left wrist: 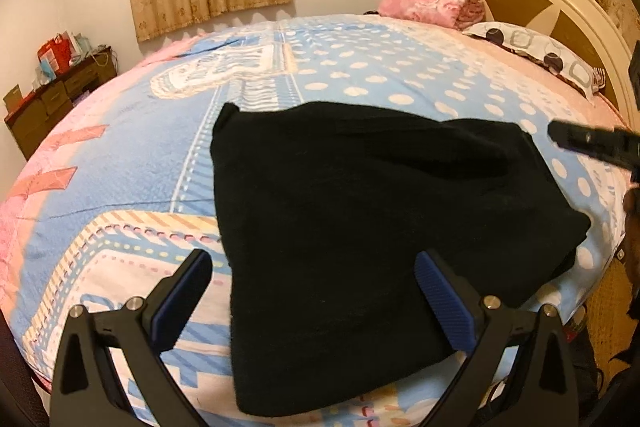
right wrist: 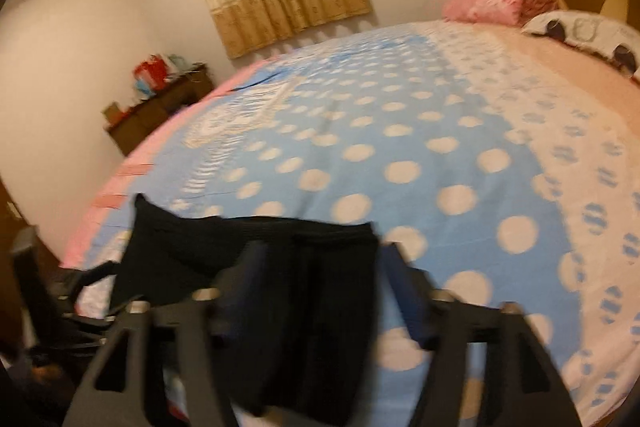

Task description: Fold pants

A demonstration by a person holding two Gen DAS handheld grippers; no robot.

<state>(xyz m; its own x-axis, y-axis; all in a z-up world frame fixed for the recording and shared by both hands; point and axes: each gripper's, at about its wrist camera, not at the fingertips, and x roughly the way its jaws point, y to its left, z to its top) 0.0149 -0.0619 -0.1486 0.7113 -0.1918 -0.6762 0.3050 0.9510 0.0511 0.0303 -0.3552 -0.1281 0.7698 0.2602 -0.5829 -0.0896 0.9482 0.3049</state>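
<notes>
Left gripper [left wrist: 314, 301] spread wide, holding nothing, poised above the near edge of the pants [left wrist: 360, 227]. Right gripper [right wrist: 320, 291] also spread and empty, blurred, at the pants' right side. Pants lying in a black folded bundle on the bed [left wrist: 120, 155], toward its near edge. Probably time for a last fold or tidy: better to pinch both near corners through every layer, lift level, lay over, press flat.
</notes>
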